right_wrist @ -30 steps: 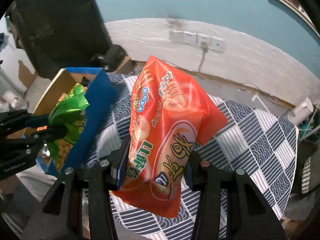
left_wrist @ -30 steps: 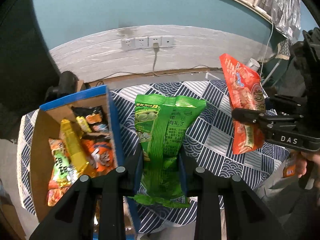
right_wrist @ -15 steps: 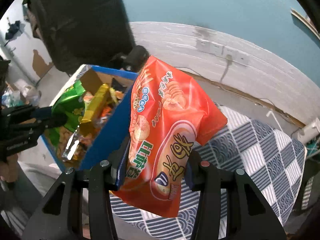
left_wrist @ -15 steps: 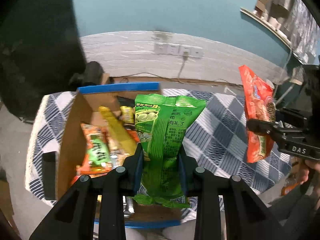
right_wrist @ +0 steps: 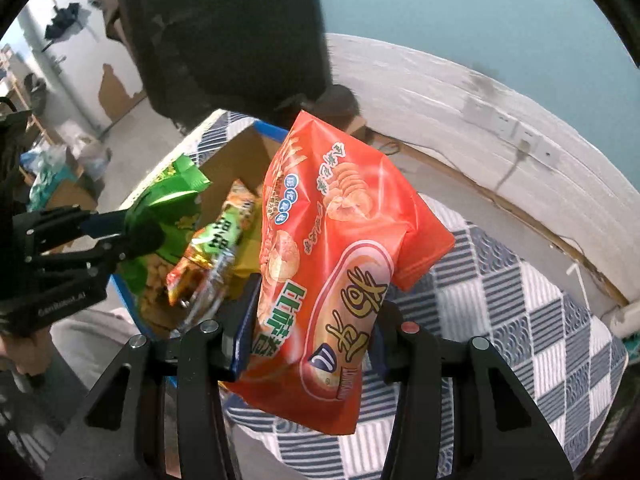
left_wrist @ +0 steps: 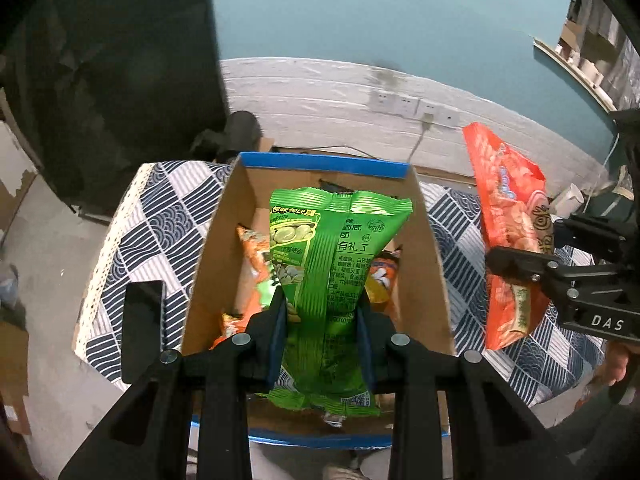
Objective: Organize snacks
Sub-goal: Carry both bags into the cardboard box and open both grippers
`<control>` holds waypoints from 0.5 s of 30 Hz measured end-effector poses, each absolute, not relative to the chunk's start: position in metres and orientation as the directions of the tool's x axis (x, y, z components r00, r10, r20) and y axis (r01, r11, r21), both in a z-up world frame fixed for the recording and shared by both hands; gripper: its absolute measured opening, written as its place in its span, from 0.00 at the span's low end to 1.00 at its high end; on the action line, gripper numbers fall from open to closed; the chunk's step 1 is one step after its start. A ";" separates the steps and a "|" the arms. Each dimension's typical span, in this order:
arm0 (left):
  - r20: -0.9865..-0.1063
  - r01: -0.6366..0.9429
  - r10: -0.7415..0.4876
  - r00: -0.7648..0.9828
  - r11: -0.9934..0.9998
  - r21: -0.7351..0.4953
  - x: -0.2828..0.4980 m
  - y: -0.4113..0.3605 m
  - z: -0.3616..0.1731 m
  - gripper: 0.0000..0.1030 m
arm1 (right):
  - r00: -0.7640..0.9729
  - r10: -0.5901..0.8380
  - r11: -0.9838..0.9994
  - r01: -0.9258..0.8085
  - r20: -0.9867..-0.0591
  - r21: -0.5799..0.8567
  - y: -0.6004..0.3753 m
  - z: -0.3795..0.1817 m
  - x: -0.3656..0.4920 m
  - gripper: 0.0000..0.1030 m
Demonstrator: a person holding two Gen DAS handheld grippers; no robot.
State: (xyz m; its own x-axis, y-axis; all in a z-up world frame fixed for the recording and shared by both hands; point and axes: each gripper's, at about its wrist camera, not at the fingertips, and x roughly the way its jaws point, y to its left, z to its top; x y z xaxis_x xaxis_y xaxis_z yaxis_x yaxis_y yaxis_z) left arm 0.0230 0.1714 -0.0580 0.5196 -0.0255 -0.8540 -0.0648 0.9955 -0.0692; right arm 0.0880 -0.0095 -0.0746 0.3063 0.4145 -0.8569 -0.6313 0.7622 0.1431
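My left gripper [left_wrist: 321, 320] is shut on a green snack bag [left_wrist: 332, 264], which hangs upright over the open cardboard box [left_wrist: 424, 248] with blue edges. Several orange and yellow snack packs [left_wrist: 256, 256] lie inside the box. My right gripper [right_wrist: 312, 320] is shut on a large orange chip bag [right_wrist: 336, 264], held above the patterned tablecloth [right_wrist: 520, 320] just right of the box. In the left wrist view the orange chip bag [left_wrist: 508, 216] and right gripper [left_wrist: 516, 264] show at the right edge. The right wrist view shows the left gripper [right_wrist: 136, 236] with the green bag [right_wrist: 168, 216] at the left.
A blue-and-white checked cloth [left_wrist: 144, 232] covers the table. A black flat object [left_wrist: 142, 328] lies on the cloth left of the box. A white wall with sockets [left_wrist: 404, 104] stands behind, and a dark panel [left_wrist: 120, 60] at the left.
Both grippers swung left with their bags still held. The green bag went from beside the box to right above its opening, and the orange bag came close to the box's right wall.
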 end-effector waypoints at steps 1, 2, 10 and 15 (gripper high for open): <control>-0.855 -0.069 -0.023 0.519 0.995 -0.069 0.023 0.174 -0.059 0.30 | 0.299 0.417 0.757 -0.636 -0.858 0.147 -0.004 -0.076 0.088 0.44; -0.855 -0.074 -0.019 0.518 0.995 -0.067 0.022 0.176 -0.060 0.30 | 0.292 0.420 0.752 -0.641 -0.859 0.150 0.002 -0.077 0.089 0.44; -0.858 -0.119 -0.008 0.513 0.990 -0.080 0.022 0.195 -0.064 0.30 | 0.246 0.448 0.715 -0.676 -0.860 0.179 0.042 -0.086 0.097 0.44; -0.865 -0.149 -0.008 0.502 0.984 -0.096 0.026 0.201 -0.068 0.30 | 0.228 0.467 0.711 -0.671 -0.854 0.210 0.051 -0.091 0.105 0.50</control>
State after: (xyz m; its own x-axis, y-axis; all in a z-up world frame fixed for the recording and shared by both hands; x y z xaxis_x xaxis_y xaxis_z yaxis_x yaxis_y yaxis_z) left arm 0.0263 0.2013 -0.0683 0.5021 -0.0080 -0.8648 -0.1490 0.9842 -0.0957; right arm 0.1052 0.0509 -0.0908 0.2281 0.4673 -0.8542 -0.6705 0.7115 0.2102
